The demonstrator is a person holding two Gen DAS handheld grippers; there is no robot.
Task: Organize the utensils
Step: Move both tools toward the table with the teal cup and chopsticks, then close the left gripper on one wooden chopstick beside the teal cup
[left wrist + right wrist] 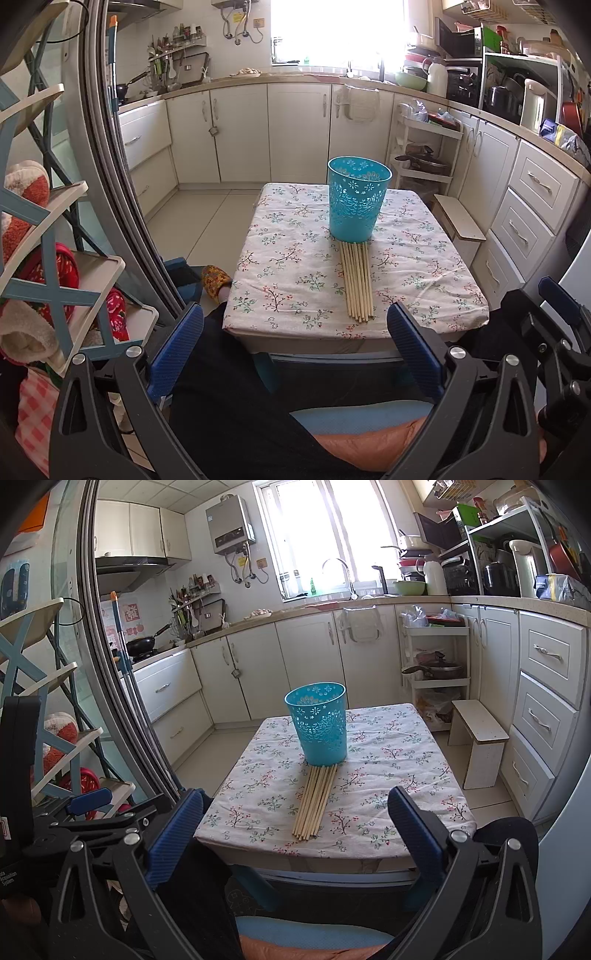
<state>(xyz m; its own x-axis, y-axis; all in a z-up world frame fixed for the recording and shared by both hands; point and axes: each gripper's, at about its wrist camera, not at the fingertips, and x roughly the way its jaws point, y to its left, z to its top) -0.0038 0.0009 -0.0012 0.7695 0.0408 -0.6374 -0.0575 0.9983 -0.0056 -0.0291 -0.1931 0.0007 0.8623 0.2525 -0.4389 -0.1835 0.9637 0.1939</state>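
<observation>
A turquoise perforated cup [357, 199] stands upright on a small table with a floral cloth [280, 280]. Several wooden chopsticks [357, 282] lie side by side in front of it, far ends touching its base. My left gripper [295, 325] is open and empty, held in front of the table's near edge. In the right wrist view the cup [320, 727] and the chopsticks [314, 801] sit on the same table [388, 775]. My right gripper [295, 808] is open and empty, also short of the table's near edge.
A small white stool [480, 738] stands right of the table. White kitchen cabinets [295, 129] line the back and right walls. A sliding door frame [122, 184] and a shelf rack [55, 258] stand at left. The other gripper shows at right [554, 332].
</observation>
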